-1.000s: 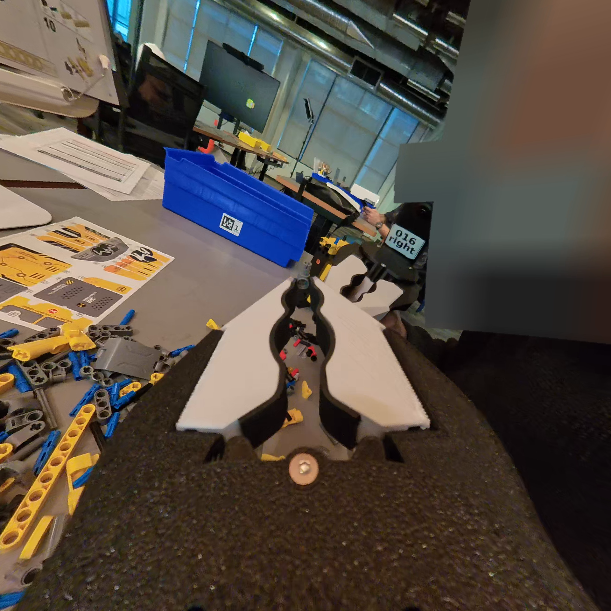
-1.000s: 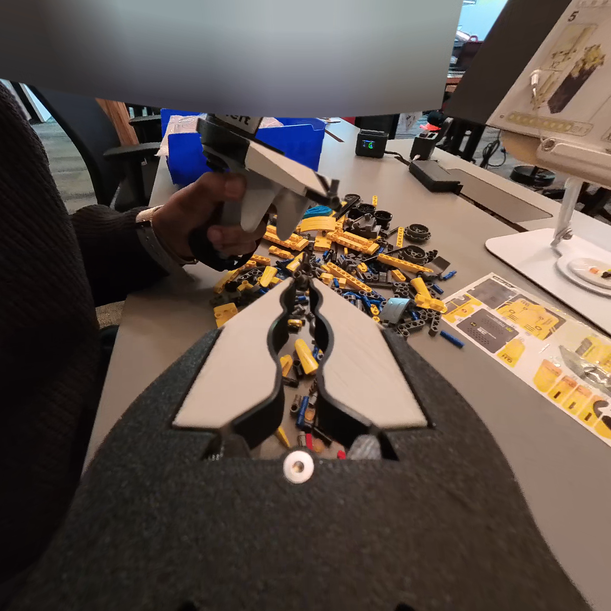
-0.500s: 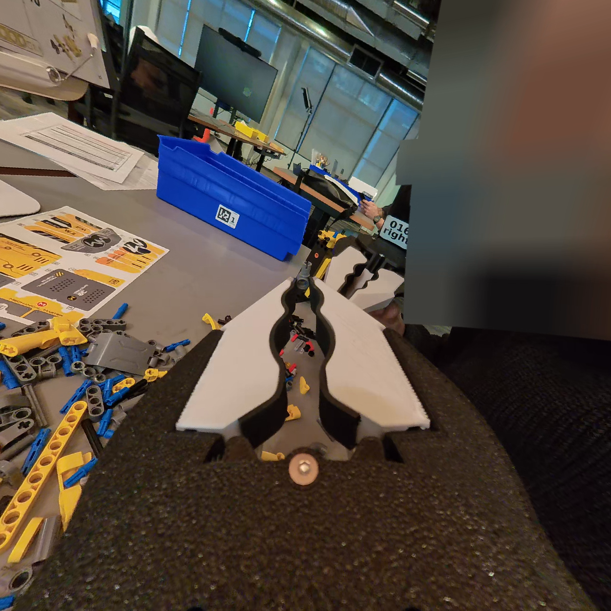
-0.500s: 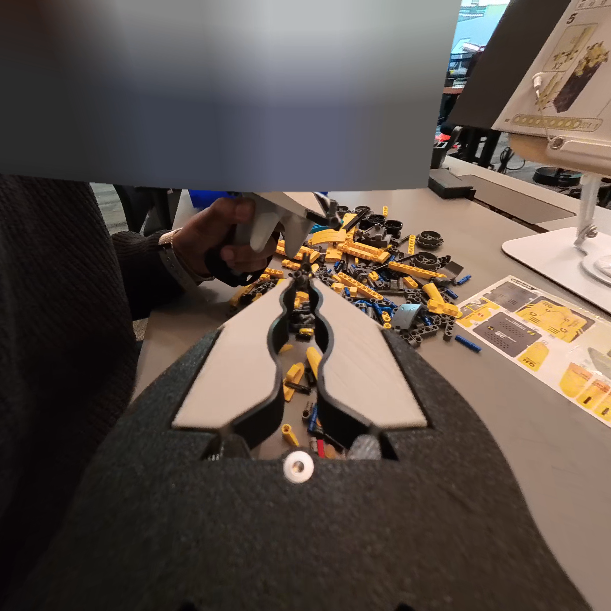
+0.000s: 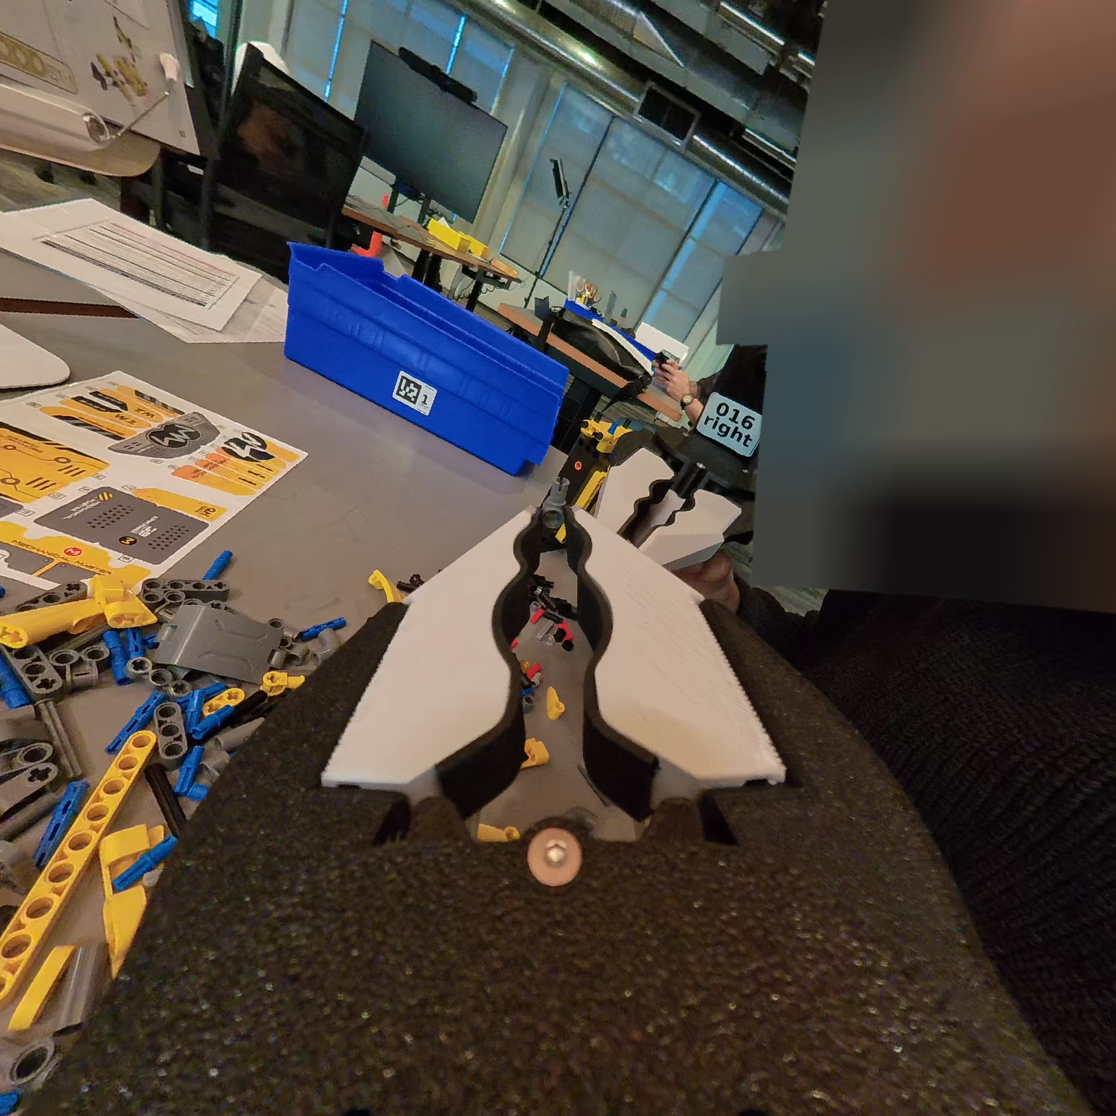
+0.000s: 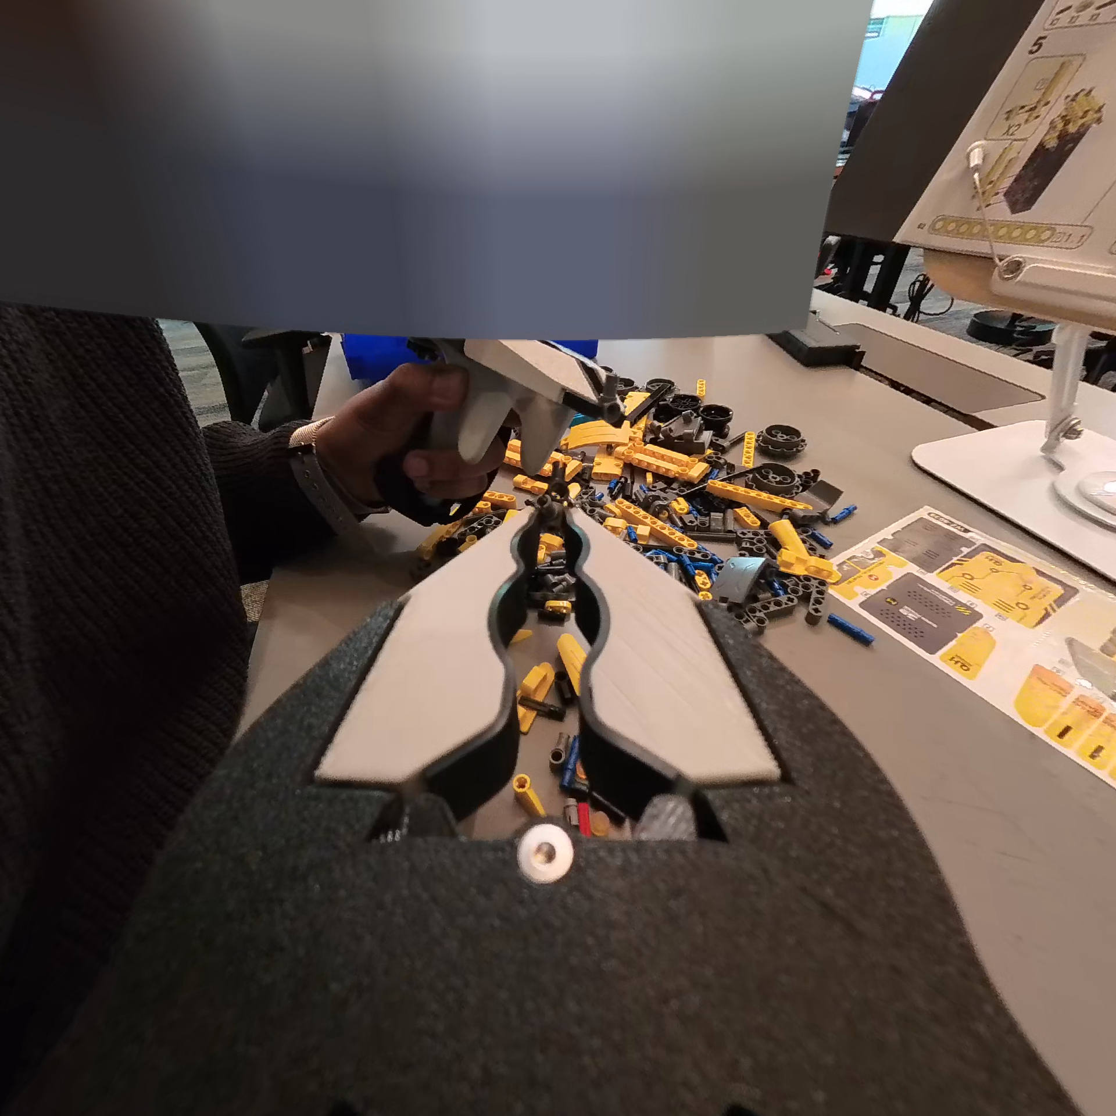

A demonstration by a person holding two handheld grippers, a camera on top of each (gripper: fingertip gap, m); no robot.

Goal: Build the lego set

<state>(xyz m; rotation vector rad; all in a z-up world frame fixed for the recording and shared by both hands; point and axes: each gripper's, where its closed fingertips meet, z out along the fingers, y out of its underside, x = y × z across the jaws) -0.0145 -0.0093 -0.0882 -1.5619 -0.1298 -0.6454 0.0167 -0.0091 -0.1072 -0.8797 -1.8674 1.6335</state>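
My left gripper [image 5: 552, 518] is shut on a small grey pin [image 5: 557, 498] and holds it above the grey table [image 5: 374, 495]. My right gripper [image 6: 552, 512] is shut on a small black and yellow assembly [image 6: 555, 483]. In the left wrist view the right gripper [image 5: 667, 513] is just right of and beyond my left tips, with the assembly [image 5: 587, 462] sticking up from it. In the right wrist view the left gripper [image 6: 595, 398], held by a hand [image 6: 392, 423], is a little above my right tips with the pin [image 6: 611, 395] at its tip.
A pile of yellow, grey, black and blue building parts [image 6: 676, 483] covers the table, also seen at the left [image 5: 121, 694]. A sticker sheet [image 6: 966, 604] lies beside it. A blue bin [image 5: 423, 374] stands behind. An instruction booklet on a white stand [image 6: 1026, 151] is at the right. The left gripper's tips are roughly 4 cm from the right gripper's.
The two grippers have come closer together: in the right wrist view the left gripper with its pin has moved down toward my right tips. Both stay shut on their parts.
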